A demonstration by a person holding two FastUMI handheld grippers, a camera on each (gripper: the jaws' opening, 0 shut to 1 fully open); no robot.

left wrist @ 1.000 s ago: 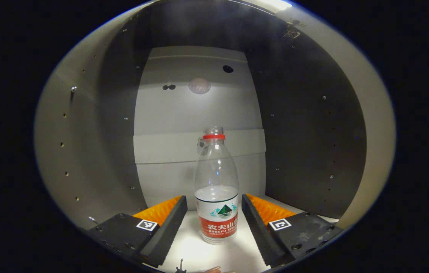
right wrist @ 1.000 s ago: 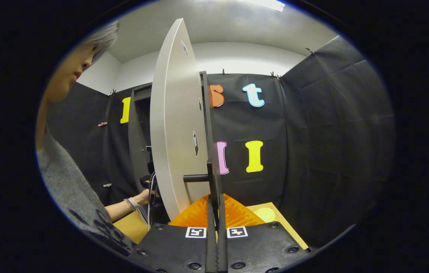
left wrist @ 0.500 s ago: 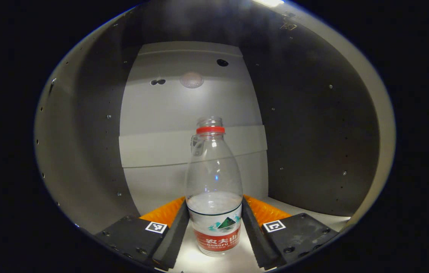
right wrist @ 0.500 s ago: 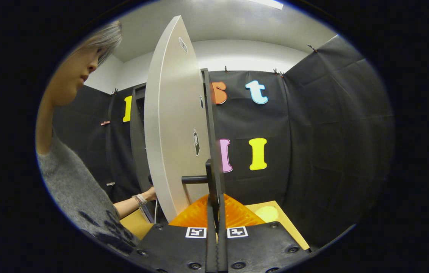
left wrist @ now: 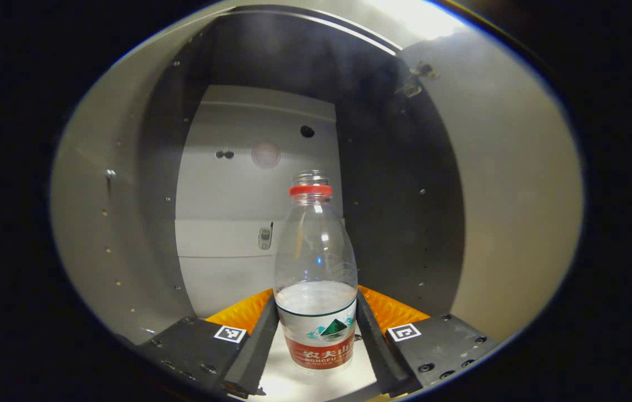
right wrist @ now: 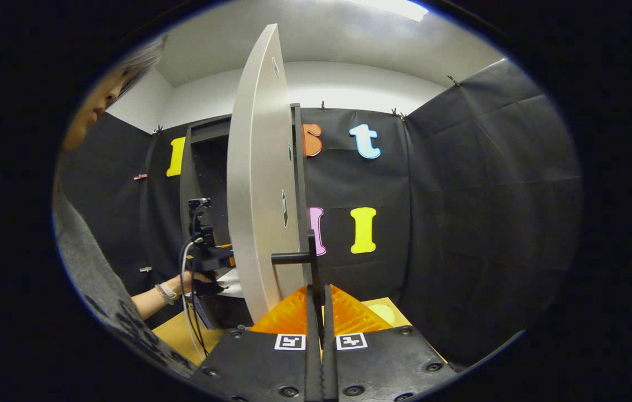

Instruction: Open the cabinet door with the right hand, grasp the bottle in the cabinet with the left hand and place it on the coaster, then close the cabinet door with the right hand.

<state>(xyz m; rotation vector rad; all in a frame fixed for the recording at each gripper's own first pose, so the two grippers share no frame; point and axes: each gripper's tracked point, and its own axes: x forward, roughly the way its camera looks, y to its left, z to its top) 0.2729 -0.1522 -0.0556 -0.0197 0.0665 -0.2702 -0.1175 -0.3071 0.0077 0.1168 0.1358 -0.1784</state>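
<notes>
A clear plastic bottle (left wrist: 316, 268) with a red neck ring and a little water stands upright between the fingers of my left gripper (left wrist: 316, 297), which press on its labelled lower part from both sides. Behind it lies the cabinet's grey inside (left wrist: 226, 190), with the white shelf (left wrist: 277, 379) just under the bottle. My right gripper (right wrist: 316, 296) is shut on the dark bar handle (right wrist: 311, 262) of the open cabinet door (right wrist: 263, 184), seen edge-on. The left gripper (right wrist: 210, 259) and the hand holding it are at the cabinet opening. A yellow round coaster (right wrist: 384, 312) lies on the table.
The cabinet's side walls (left wrist: 405, 212) are close on both sides of the bottle. The open door stands between the cabinet opening and the coaster. A wooden table top (right wrist: 182, 332) runs under the cabinet. A person in a grey top (right wrist: 87, 279) is at the left.
My left gripper has shut on the bottle and drawn back towards the cabinet's opening with it. The right gripper keeps hold of the door handle, with the door barely moved.
</notes>
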